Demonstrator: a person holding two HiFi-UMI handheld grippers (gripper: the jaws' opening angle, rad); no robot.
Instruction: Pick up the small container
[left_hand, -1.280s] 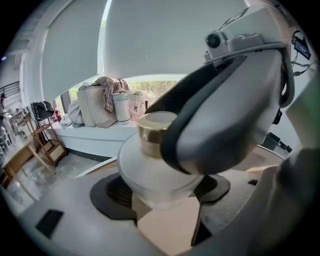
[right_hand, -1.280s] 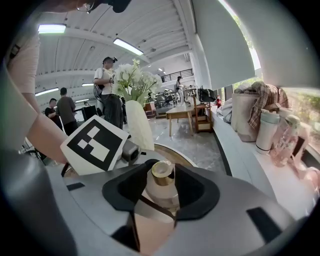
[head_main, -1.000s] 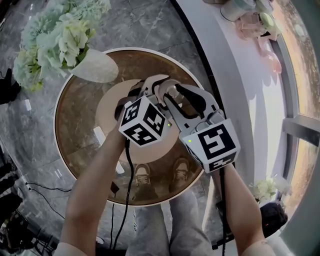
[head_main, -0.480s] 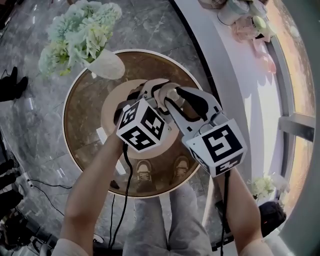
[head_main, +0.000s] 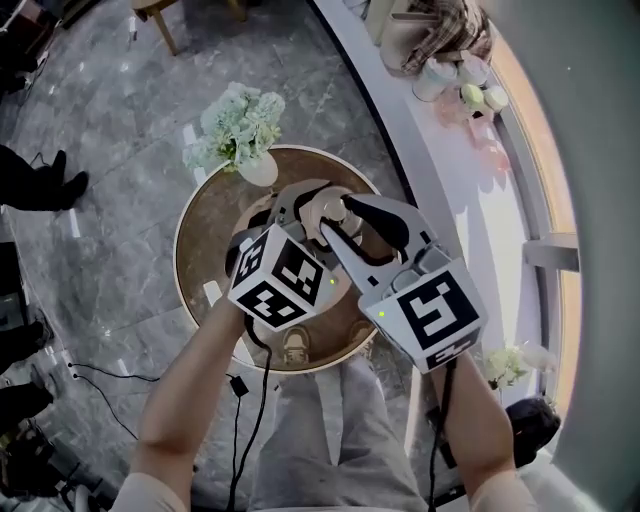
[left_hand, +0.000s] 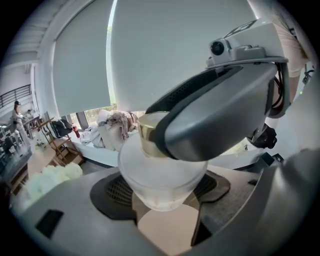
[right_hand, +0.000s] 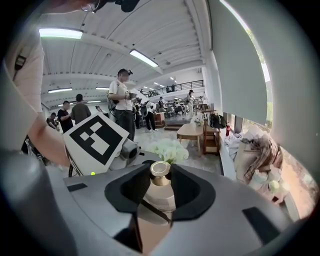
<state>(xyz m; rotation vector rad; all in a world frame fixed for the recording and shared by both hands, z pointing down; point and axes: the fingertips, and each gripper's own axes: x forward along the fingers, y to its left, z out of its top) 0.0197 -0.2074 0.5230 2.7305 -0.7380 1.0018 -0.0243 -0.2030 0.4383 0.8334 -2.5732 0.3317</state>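
Small container (left_hand: 160, 172): one, clear frosted glass body with one gold cap (right_hand: 160, 170), held over the round table (head_main: 200, 270) between both tools. Two grippers: left gripper (head_main: 308, 203) is clamped round the glass body, right gripper (head_main: 338, 218) is closed on the gold cap and neck from the other side. Two marker cubes, one per gripper, each with black-and-white square patterns and no readable words. One table, one white vase (head_main: 258, 170) with one pale green bouquet (head_main: 238, 125), two shoes (head_main: 295, 345) seen through the tabletop. In the head view the container is mostly hidden by the jaws, only a pale patch shows. In the left gripper view the right jaw covers most of the cap. Items on the windowsill (head_main: 450, 70) are too small to tell
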